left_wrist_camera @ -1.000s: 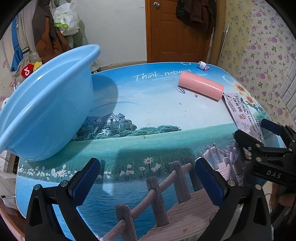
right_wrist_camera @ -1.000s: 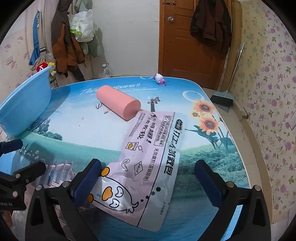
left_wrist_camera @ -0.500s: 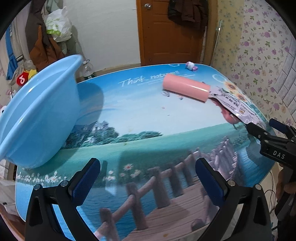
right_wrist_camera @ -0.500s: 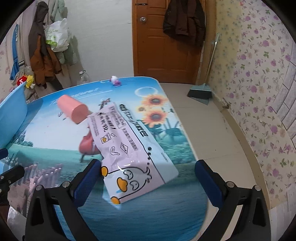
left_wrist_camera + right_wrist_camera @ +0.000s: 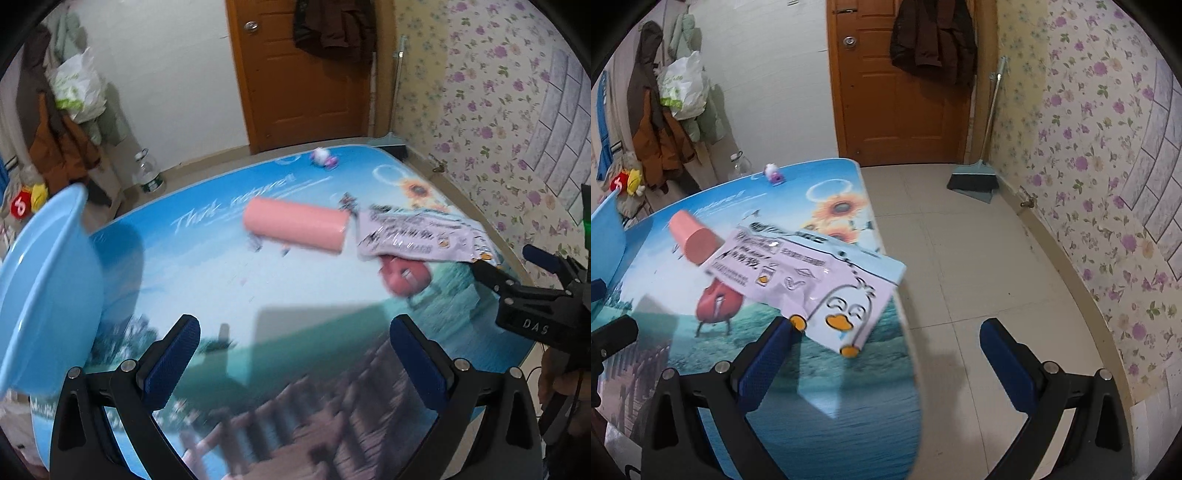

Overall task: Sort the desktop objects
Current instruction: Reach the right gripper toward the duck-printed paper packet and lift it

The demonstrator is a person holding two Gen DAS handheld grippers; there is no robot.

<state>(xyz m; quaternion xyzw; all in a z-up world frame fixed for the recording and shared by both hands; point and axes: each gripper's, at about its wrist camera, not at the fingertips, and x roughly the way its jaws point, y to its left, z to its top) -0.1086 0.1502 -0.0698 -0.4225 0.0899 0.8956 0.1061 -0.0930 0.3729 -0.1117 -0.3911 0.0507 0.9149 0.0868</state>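
— Table (image 5: 207, 266) first, what is on it?
— Lots of things. It has a bright picture of sky, grass and a fence on top. A pink roll (image 5: 295, 225) lies on its side near the middle. A small toy (image 5: 324, 158) sits far back by the edge. A big blue tub (image 5: 44, 288) stands at the left side.
— And the bag with the duck?
— The bag (image 5: 798, 280) is up off the table, tilted, just beside the pink roll. One corner touches the left finger of the right gripper (image 5: 886, 354).
— Is that gripper pinching it?
— No, its fingers are spread wide apart.
— And the left gripper (image 5: 295, 354)?
— Spread wide too, with nothing between its fingers, over the near part of the table
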